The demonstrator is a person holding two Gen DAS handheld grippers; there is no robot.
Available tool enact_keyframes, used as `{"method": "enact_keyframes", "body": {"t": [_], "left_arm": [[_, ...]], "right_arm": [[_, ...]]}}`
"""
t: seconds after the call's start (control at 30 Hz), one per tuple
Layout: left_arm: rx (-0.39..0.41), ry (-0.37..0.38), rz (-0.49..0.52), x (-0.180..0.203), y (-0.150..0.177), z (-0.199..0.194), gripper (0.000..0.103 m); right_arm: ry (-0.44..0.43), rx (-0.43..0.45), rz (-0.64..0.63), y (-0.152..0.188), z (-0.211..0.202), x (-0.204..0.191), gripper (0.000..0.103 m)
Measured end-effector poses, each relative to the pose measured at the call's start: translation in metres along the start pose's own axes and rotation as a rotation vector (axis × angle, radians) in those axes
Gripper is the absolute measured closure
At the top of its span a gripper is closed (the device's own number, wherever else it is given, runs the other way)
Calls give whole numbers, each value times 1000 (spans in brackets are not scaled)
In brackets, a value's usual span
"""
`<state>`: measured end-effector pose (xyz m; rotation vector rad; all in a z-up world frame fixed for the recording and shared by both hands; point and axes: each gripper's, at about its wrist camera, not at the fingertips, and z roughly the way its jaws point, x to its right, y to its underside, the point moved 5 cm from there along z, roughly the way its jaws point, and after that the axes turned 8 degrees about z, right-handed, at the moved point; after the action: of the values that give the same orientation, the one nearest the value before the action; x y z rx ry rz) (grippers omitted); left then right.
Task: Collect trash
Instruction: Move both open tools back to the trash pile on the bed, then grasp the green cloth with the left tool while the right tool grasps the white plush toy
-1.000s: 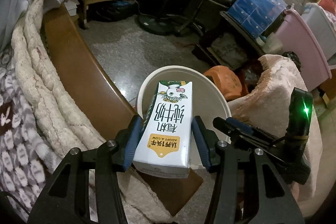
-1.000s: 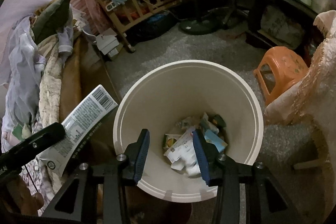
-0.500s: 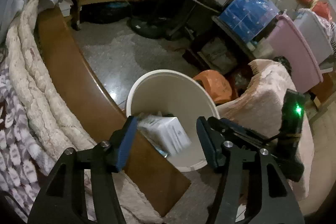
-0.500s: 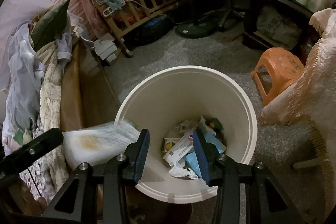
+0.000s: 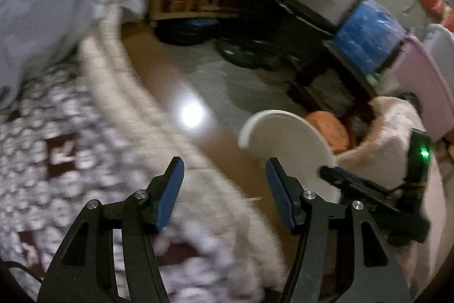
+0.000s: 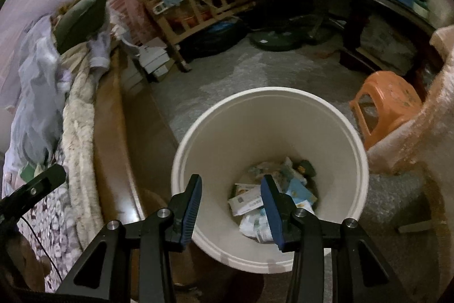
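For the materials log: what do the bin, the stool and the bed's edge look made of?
Bin: off-white, smooth, matte wall with a rolled rim, probably moulded plastic.
Stool: orange, one piece with cut-out sides, likely plastic.
Bed edge: brown and glossy with light reflections, seemingly varnished wood, though laminate is possible.

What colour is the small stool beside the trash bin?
Orange; the stool shows best in the right wrist view.

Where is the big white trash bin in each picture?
Left wrist view: the white trash bin sits right of centre, partly behind the right finger of the left claw.
Right wrist view: it fills the lower middle.
Shared landmark: the orange stool just right of the bin.
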<state>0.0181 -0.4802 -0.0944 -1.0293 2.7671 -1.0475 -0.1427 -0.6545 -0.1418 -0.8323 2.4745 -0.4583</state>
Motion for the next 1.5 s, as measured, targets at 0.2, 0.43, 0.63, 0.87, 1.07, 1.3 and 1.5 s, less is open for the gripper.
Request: {"method": "enact_keyframes", "body": {"t": [0.2,0.43,0.63,0.87,1.07,1.3,1.5], "left_arm": [[-4,-129,-71,-56,15,-14,44],[2,-213,-164,-121,36,-39,44],[8,-289,-229,-175,47,-61,44],[33,-382,-307,-249,58,-96,44],[87,-476,-381,-321,57,-130,44],[122,-544,-367,-371,42,-132,44],[105,-506,-312,-383,35,-112,46]], "right_arm": [[-31,-10,-62,8,1,-40,62],[-84,-42,-168,24,11,-106,61],[-146,-71,-278,44,21,-176,59],[-171,-79,-402,64,35,-247,36],[-226,-93,-487,72,39,-301,36],[-262,-135,-560,91,58,-350,36],[-271,-170,-587,102,75,-375,36]]}}
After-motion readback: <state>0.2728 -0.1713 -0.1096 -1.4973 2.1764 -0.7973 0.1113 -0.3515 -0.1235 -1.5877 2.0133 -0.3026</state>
